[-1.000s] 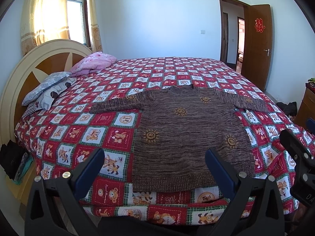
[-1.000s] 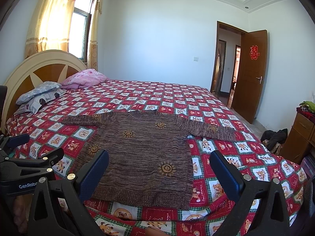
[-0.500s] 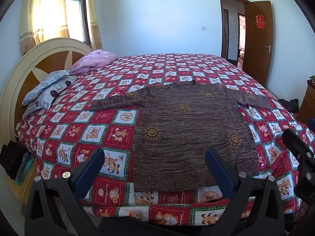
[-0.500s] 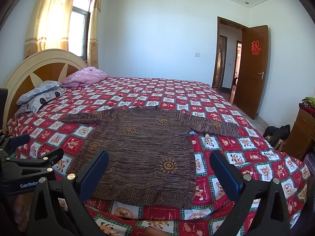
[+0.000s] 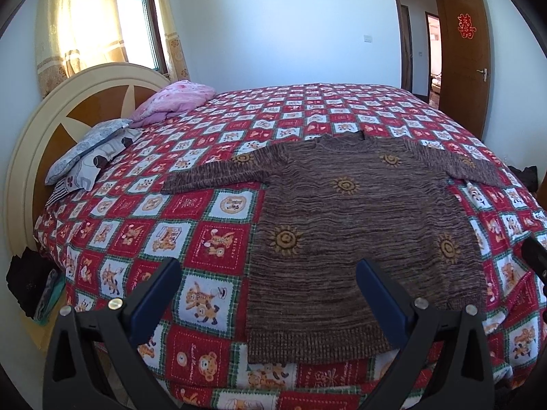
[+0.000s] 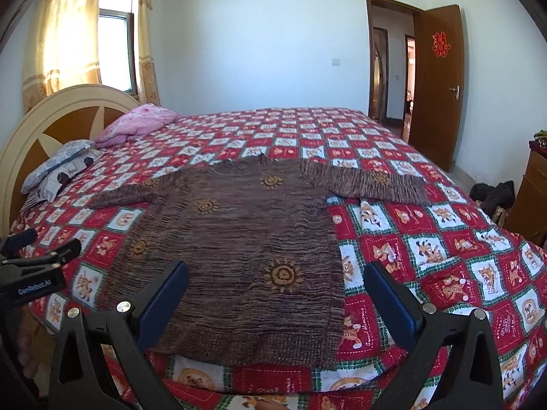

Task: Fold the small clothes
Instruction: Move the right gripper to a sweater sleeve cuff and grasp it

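Both grippers hover at the near edge of the bed, jaws spread wide and gripping nothing: the left gripper (image 5: 268,280) is over the quilt by the sweater's lower left corner, the right gripper (image 6: 275,283) over its lower right part. From the right wrist view the left gripper also shows at the far left (image 6: 34,249), low beside the mattress.

Going from the left of the room, a curved cream and brown headboard (image 5: 44,130) stands under a curtained window (image 5: 133,24). Against it lie a grey patterned pillow (image 5: 89,150) and, farther back, a bundled pink blanket (image 5: 174,100). A red, white and green patchwork quilt (image 5: 205,235) with cartoon animal squares covers the whole bed.

On that quilt the brown knitted sweater (image 5: 362,225) lies flat, front up, dotted with orange sun motifs. Its ribbed hem sits near the bed's close edge, its neck points toward the far wall, and both sleeves stretch straight out to the sides. The left sleeve (image 5: 218,174) reaches toward the pillows; the right sleeve (image 6: 369,181) reaches toward the door side.

At the right an open wooden door (image 6: 437,82) carries a red paper ornament, and a wooden cabinet (image 6: 530,198) stands by the wall with dark items on the floor beside it.
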`<state>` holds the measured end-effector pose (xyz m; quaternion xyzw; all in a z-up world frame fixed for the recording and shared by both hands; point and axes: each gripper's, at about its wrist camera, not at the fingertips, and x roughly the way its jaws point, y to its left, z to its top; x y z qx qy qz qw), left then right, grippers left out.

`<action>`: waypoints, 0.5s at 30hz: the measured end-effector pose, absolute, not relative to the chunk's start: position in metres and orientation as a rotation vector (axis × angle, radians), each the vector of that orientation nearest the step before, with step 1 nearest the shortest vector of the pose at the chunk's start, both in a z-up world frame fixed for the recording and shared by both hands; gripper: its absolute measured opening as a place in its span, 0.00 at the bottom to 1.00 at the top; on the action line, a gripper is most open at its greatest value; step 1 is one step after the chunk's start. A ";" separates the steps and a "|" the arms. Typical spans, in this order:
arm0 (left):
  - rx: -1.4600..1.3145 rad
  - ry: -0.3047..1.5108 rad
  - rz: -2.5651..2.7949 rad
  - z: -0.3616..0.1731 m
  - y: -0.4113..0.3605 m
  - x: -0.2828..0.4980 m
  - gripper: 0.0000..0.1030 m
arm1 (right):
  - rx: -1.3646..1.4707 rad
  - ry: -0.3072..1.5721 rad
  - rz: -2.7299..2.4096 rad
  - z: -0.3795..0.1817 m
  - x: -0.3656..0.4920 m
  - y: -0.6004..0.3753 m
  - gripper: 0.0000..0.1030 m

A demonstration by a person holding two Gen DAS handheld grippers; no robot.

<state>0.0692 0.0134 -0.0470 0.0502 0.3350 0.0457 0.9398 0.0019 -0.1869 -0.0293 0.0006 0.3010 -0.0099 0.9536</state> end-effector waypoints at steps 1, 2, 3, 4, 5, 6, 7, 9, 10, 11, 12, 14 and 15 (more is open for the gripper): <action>0.108 0.683 0.095 -0.048 0.012 0.074 1.00 | 0.005 0.621 -0.030 -0.033 0.008 -0.190 0.99; 0.115 0.683 0.097 -0.050 0.009 0.080 1.00 | 0.006 0.636 -0.042 -0.039 0.016 -0.194 0.99; 0.119 0.681 0.096 -0.052 0.008 0.084 1.00 | 0.005 0.654 -0.054 -0.044 0.025 -0.198 0.99; 0.125 0.679 0.096 -0.054 0.007 0.089 1.00 | 0.007 0.670 -0.061 -0.048 0.031 -0.203 0.99; 0.132 0.680 0.098 -0.056 0.005 0.094 1.00 | 0.010 0.683 -0.068 -0.051 0.038 -0.207 0.99; 0.137 0.683 0.104 -0.058 0.004 0.100 1.00 | 0.018 0.699 -0.076 -0.056 0.046 -0.213 0.99; 0.139 0.690 0.104 -0.061 0.003 0.106 1.00 | 0.027 0.711 -0.082 -0.060 0.052 -0.217 0.99; 0.136 0.707 0.095 -0.065 0.001 0.119 1.00 | 0.037 0.730 -0.095 -0.066 0.062 -0.225 0.99; 0.137 0.716 0.095 -0.068 -0.001 0.126 1.00 | 0.041 0.739 -0.102 -0.069 0.068 -0.230 0.99; 0.136 0.723 0.093 -0.071 -0.003 0.132 1.00 | 0.045 0.747 -0.108 -0.072 0.074 -0.236 0.99; 0.135 0.728 0.090 -0.073 -0.005 0.137 1.00 | 0.050 0.758 -0.120 -0.075 0.080 -0.241 0.99; 0.136 0.740 0.088 -0.078 -0.009 0.149 1.00 | 0.061 0.770 -0.135 -0.079 0.091 -0.250 0.99; 0.137 0.745 0.086 -0.080 -0.011 0.155 1.00 | 0.066 0.773 -0.140 -0.081 0.096 -0.254 0.99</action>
